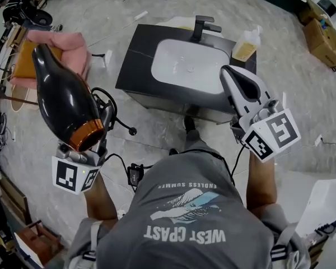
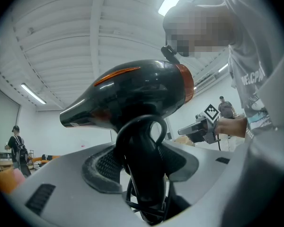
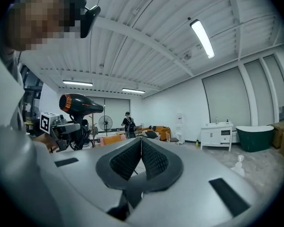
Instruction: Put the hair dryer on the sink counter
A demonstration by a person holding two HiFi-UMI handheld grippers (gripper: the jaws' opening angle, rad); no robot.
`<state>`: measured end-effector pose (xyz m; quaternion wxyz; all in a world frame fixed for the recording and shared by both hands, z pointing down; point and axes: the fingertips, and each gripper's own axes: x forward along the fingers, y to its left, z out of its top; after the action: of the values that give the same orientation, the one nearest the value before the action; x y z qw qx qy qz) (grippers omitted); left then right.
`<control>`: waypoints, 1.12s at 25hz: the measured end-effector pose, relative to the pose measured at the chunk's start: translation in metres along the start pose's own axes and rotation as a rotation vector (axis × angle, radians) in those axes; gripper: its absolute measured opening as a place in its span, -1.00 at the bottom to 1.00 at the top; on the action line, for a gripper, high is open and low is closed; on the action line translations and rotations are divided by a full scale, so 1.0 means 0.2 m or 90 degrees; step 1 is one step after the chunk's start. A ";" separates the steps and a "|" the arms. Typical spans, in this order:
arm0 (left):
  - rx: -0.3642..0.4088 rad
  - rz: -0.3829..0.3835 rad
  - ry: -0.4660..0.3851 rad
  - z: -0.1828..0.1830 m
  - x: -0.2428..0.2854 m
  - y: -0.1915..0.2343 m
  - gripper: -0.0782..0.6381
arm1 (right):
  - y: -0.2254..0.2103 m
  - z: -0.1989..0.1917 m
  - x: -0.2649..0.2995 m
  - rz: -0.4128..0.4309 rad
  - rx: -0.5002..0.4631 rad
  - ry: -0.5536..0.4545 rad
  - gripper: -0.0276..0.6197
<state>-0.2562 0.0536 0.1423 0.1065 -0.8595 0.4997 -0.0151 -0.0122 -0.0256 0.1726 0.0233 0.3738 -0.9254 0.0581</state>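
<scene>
The left tool (image 1: 98, 132) pinches the handle of the glossy black hair dryer with an orange band (image 1: 64, 97), held in the air at nine o'clock, well apart from the dark sink worktop with white basin (image 1: 135, 55) at twelve; the right tool (image 1: 235, 77), at three o'clock, has its jaws pressed together on nothing.

Sink counter (image 1: 135, 55), soap btl (image 1: 246, 45) on it

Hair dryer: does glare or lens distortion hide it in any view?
Head view: soft glints on the glossy hair dryer, outline sharp. Left gripper view: strong fisheye curving, dryer close and crisp. Right gripper view: dryer small at left, yet clear.
</scene>
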 end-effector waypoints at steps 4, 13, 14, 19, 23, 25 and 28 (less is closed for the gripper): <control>0.001 0.029 0.005 -0.02 0.05 0.06 -0.11 | -0.07 0.02 0.12 0.025 -0.006 -0.002 -0.83; 0.008 0.047 0.017 -0.08 0.23 0.18 -0.11 | -0.23 0.03 0.30 0.041 -0.002 0.009 -0.83; 0.008 0.048 0.020 -0.09 0.26 0.20 -0.11 | -0.25 0.02 0.32 0.043 0.000 0.011 -0.83; 0.008 0.055 0.031 -0.13 0.34 0.25 -0.11 | -0.31 0.00 0.40 0.054 0.005 0.023 -0.83; 0.007 0.058 0.040 -0.17 0.42 0.30 -0.11 | -0.38 -0.01 0.46 0.055 0.010 0.032 -0.83; 0.006 0.058 0.045 -0.20 0.49 0.34 -0.11 | -0.43 -0.03 0.51 0.056 0.013 0.039 -0.83; 0.009 0.058 0.049 -0.23 0.53 0.36 -0.11 | -0.46 -0.05 0.53 0.057 0.016 0.044 -0.83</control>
<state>-0.2714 -0.0801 0.1650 0.0940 -0.8340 0.5417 -0.0467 -0.0256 -0.1634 0.2003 0.0479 0.3304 -0.9389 0.0835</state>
